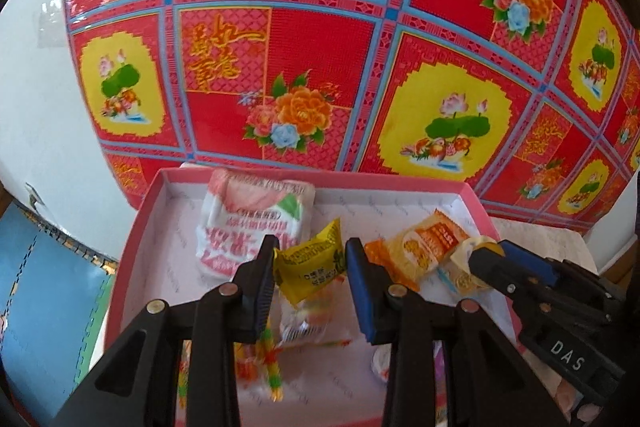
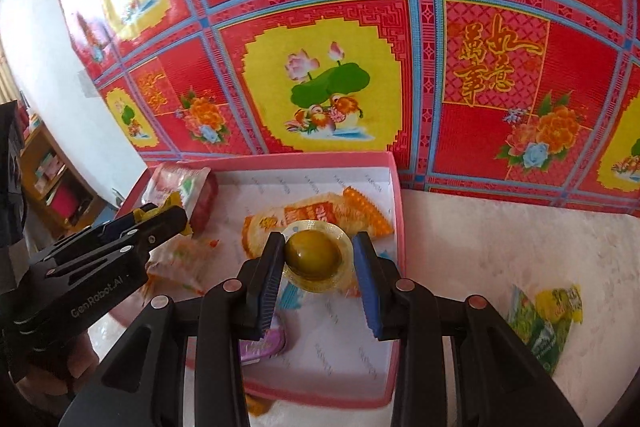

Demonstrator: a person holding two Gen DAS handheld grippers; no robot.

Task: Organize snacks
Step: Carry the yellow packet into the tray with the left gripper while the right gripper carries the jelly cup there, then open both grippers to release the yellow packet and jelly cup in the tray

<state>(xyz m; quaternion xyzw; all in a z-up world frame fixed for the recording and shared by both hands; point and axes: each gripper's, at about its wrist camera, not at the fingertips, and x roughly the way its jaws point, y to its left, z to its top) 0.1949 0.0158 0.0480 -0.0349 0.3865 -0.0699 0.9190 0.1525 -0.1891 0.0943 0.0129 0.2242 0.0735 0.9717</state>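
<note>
Left gripper [image 1: 310, 263] pinches a yellow packet [image 1: 310, 261], crinkly foil, between its ribbed pads, held over the middle of the box [image 1: 140, 223]. Right gripper [image 2: 319, 255] pinches a jelly cup [image 2: 316, 255], round clear plastic with amber filling, over the box's right half, close to the right wall. The two grippers sit near each other, the right one's tip just beside an orange packet [image 1: 424, 247] in the left view. Box is shallow, pink cardboard, white printed liner; low rim all round, far rim close to the red floral cloth [image 2: 320, 27] hanging behind. Inside: white-pink pouch [image 1: 248, 219], soft and puffy, at the far left corner; orange packet flat mid-right; clear wrapped candy [image 1: 304, 319] under the left gripper; purple tub [image 2: 264, 345] near the front. Bare liner shows at the left and front of the box. Outside, right of the box, a green-yellow packet [image 2: 546, 323] lies on the white textured tabletop [image 2: 500, 247], with open surface around it. A hand [image 2: 52, 379] grips the left gripper's handle.
</note>
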